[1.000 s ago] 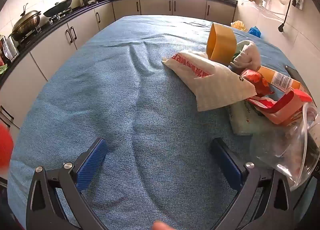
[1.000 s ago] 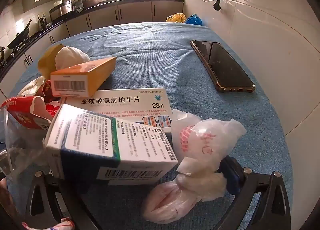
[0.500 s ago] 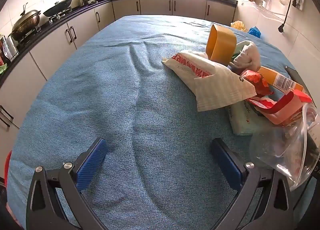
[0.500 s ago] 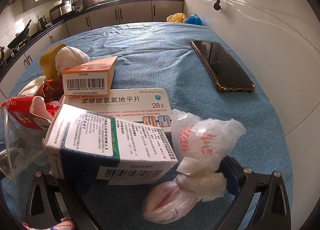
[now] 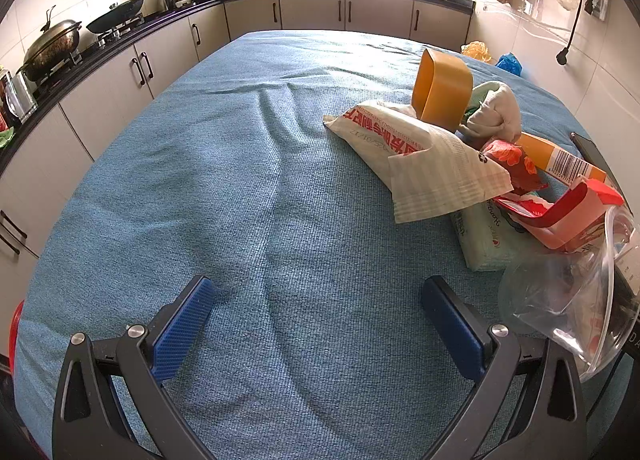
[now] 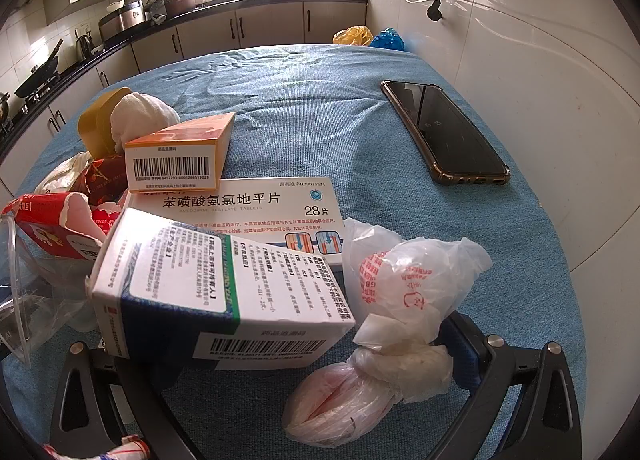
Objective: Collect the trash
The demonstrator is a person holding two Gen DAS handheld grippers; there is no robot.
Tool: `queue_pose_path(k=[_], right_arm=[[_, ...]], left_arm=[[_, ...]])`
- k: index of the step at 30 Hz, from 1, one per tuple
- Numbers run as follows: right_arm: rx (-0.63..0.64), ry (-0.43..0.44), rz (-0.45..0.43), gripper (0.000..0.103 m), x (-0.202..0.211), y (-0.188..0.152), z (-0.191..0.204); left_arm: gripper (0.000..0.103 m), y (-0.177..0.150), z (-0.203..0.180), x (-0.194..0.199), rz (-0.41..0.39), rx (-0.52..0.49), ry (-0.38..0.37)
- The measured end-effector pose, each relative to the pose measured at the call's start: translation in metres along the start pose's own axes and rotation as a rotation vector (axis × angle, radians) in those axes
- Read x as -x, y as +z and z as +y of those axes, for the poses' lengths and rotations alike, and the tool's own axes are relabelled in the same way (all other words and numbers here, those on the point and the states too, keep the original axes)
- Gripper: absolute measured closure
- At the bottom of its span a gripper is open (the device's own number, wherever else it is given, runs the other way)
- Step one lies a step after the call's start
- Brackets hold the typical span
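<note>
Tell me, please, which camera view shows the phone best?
The right wrist view: the phone lies whole and unobstructed, screen up, on the blue cloth near the wall. The left wrist view catches only a dark corner behind the trash pile.

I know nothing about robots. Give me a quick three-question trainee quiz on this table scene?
1. True or false: the left gripper holds something.
2. Which sits apart from the trash pile: A) orange box B) phone C) white box?
3. Fill in: the table is covered by a ____ cloth.

Key: 1 false, its jaws are open over bare cloth. 2 B. 3 blue.
</note>
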State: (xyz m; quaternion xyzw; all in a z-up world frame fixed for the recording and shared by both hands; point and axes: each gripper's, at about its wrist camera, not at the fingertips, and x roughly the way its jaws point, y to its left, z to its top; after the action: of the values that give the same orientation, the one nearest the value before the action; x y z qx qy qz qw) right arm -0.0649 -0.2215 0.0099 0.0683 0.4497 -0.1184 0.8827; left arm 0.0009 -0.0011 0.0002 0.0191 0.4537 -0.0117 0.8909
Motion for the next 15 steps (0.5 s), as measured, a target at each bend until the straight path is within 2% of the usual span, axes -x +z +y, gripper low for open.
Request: queue_pose_path(k=[11, 15], right_arm=[[0.0, 0.0, 0.0, 0.0, -0.0005, -0.001, -0.001], [-0.007, 0.007, 0.032, 0.0, 0.0003, 0.0001, -0.0006]], left_arm=[[0.0, -0.0001, 0.0001, 0.0, 0.0, 0.0, 0.0], [0.0, 0.0002, 0.0012, -0.0006, 0.001, -0.003, -0.004]])
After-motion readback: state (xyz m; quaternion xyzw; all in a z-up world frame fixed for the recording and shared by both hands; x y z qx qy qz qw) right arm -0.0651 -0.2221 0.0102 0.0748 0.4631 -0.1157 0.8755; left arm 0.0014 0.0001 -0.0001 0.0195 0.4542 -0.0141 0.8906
